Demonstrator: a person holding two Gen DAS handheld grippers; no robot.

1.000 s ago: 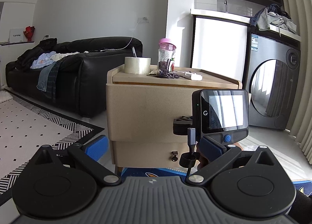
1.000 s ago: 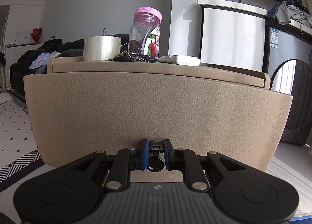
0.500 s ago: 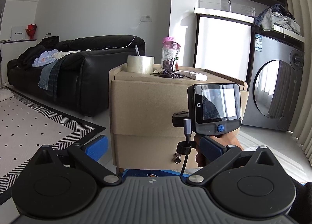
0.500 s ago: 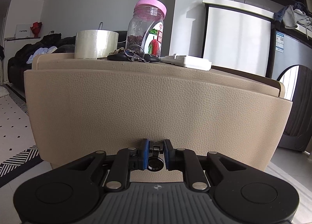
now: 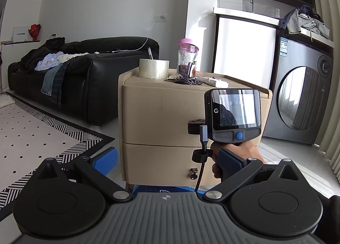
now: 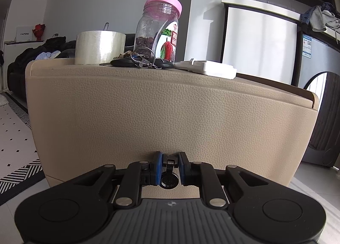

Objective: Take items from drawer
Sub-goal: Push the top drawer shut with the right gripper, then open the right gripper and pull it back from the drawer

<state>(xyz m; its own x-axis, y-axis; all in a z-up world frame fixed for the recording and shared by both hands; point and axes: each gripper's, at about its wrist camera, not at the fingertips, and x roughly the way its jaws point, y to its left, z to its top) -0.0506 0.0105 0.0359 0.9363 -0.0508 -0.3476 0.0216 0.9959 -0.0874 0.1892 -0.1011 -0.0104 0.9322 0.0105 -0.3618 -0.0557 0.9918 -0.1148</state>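
A beige leather-look nightstand has two drawer fronts. In the right wrist view the upper drawer front fills the frame. My right gripper is shut on its small dark ring pull, with a blue pad on each side. No drawer interior shows. From the left wrist view I see the right unit's rear screen and the hand holding it in front of the upper drawer. The lower drawer's pull hangs free. My left gripper is open and empty, well back from the nightstand.
On the nightstand top stand a tape roll, a pink-lidded jar, a bunch of keys and a white adapter. A black sofa and patterned rug lie left. A washing machine stands right.
The left wrist view has drawn back and risen, so the nightstand looks smaller and lower. The right view has edged upward. The right gripper stays shut on the pull.
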